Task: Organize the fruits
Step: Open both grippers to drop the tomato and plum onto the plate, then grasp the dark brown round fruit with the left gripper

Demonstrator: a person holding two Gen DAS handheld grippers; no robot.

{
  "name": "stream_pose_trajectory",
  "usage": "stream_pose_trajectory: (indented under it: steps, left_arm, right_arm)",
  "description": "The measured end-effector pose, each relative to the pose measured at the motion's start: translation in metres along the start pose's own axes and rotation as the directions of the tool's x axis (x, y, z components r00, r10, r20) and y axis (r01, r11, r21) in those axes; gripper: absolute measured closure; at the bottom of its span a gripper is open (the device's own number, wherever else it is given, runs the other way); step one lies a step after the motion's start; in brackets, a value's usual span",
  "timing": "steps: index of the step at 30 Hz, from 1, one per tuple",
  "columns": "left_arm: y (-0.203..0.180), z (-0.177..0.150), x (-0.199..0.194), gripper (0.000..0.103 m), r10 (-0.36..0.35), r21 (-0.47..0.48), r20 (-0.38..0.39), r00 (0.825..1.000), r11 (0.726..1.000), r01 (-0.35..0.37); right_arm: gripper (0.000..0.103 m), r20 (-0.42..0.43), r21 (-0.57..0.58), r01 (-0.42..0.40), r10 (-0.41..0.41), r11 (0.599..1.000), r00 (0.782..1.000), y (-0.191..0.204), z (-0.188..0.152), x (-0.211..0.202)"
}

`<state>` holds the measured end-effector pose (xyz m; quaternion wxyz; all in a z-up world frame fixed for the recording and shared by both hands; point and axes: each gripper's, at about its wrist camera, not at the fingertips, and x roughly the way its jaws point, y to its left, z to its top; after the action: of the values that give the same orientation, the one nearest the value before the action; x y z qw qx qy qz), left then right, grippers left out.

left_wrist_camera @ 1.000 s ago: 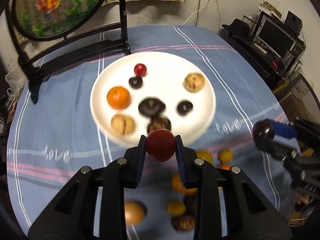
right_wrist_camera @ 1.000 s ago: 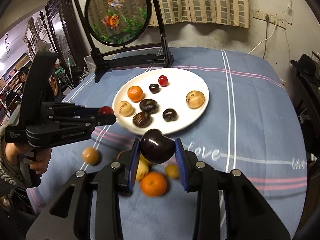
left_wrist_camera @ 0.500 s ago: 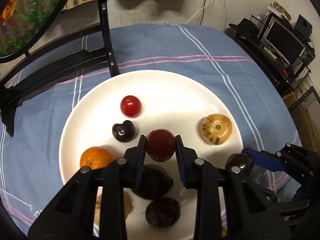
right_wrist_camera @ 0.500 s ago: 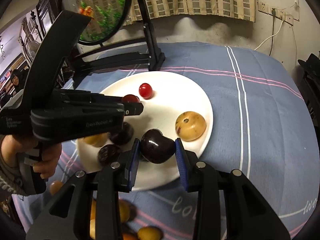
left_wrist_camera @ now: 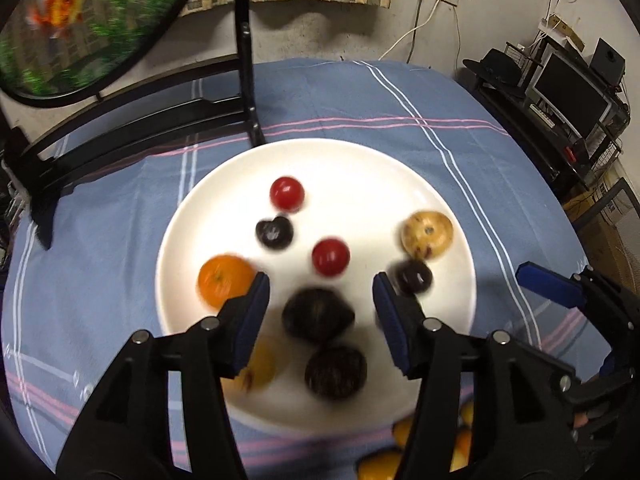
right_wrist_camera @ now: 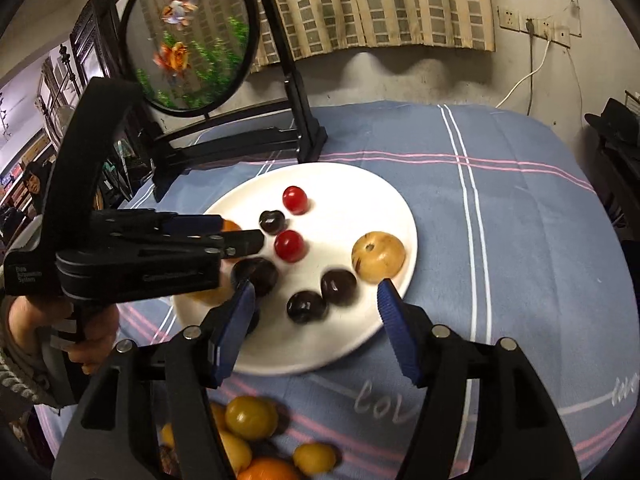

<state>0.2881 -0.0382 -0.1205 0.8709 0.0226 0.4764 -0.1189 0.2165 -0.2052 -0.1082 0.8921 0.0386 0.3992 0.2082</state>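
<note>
A white plate on the blue tablecloth holds several fruits. A red cherry tomato lies near its middle, just beyond my left gripper, which is open and empty above the plate. A dark plum lies on the plate's right side, in front of my right gripper, also open and empty. Also on the plate are another red tomato, an orange, a tan fruit and several dark fruits.
Loose yellow and orange fruits lie on the cloth by the plate's near edge. A round painted screen on a black stand rises behind the plate. A desk with a monitor stands beyond the table's right edge.
Both grippers have opened. The red tomato left the left gripper and the dark plum left the right one; both now lie on the plate. Both grippers have drawn back a little.
</note>
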Motion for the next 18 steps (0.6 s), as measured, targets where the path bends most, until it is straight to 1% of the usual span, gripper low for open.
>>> stream_pose_trajectory:
  steps: [2, 4, 7, 12, 15, 18]
  left_arm:
    - [0.000, -0.012, -0.013, 0.043, 0.007, 0.001, -0.002, 1.000, 1.000, -0.007]
    - [0.000, -0.034, -0.031, 0.039, 0.029, 0.003, -0.006, 1.000, 1.000, -0.029]
    - [0.000, -0.065, -0.049, 0.039, 0.026, -0.012, -0.031, 0.999, 1.000, -0.027]
    - [-0.003, -0.124, -0.075, 0.039, 0.011, -0.021, -0.079, 0.997, 1.000, -0.012]
    - [-0.010, -0.151, -0.081, 0.038, 0.010, 0.007, -0.096, 0.995, 1.000, -0.010]
    - [-0.017, -0.171, -0.080, 0.038, -0.012, 0.018, -0.121, 0.993, 1.000, 0.014]
  right_arm:
    - [0.038, -0.002, -0.002, 0.002, -0.002, 1.000, 1.000, 0.006, -0.007, -0.012]
    - [0.038, -0.006, 0.000, 0.008, -0.008, 1.000, 1.000, 0.012, -0.020, -0.031]
    - [0.038, -0.015, 0.008, 0.024, -0.024, 1.000, 1.000, 0.017, -0.039, -0.054]
    - [0.037, -0.062, 0.090, 0.043, -0.037, 0.995, 0.997, 0.014, -0.079, -0.086]
    - [0.037, -0.087, 0.129, 0.056, -0.044, 0.990, 0.995, 0.012, -0.103, -0.101]
    - [0.037, -0.105, 0.152, 0.059, -0.044, 0.987, 0.993, 0.015, -0.118, -0.112]
